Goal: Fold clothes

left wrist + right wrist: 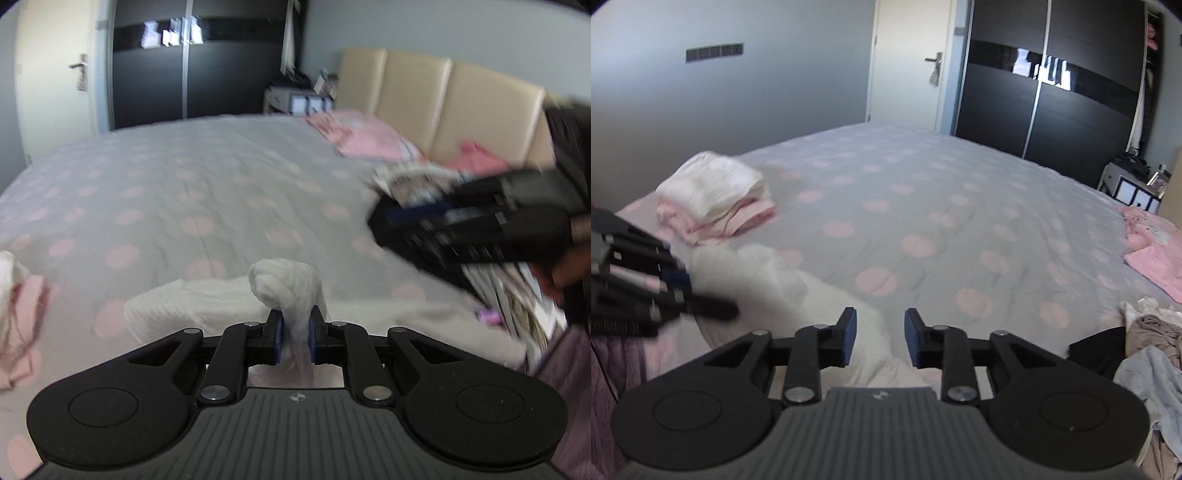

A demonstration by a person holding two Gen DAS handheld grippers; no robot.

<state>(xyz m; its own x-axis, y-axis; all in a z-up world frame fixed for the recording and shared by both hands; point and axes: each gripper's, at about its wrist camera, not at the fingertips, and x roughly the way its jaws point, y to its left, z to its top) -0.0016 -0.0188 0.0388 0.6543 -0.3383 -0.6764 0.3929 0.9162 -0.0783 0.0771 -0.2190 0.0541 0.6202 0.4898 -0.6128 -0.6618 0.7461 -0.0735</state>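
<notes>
I see the bed point(923, 192) mostly bare. A folded stack point(713, 199) sits at its far corner, so some of the job looks done — an unsorted heap point(1145, 354) near my right side still waits. The white garment point(207, 299) lies rumpled at the near edge, one bunch clenched in my left gripper point(294, 334). My right gripper point(880, 338) is released, nothing between its pads — the fold itself looks barely begun.

Bedroom, grey walls point(738, 110). Large bed point(923, 206) covered by grey spread with pink dots; beige padded headboard point(461, 103). Dark sliding wardrobe point(1052, 103) set beside cream door point(908, 66). Small bedside table point(295, 101) seen near headboard. Daylight reflected in wardrobe panels.
</notes>
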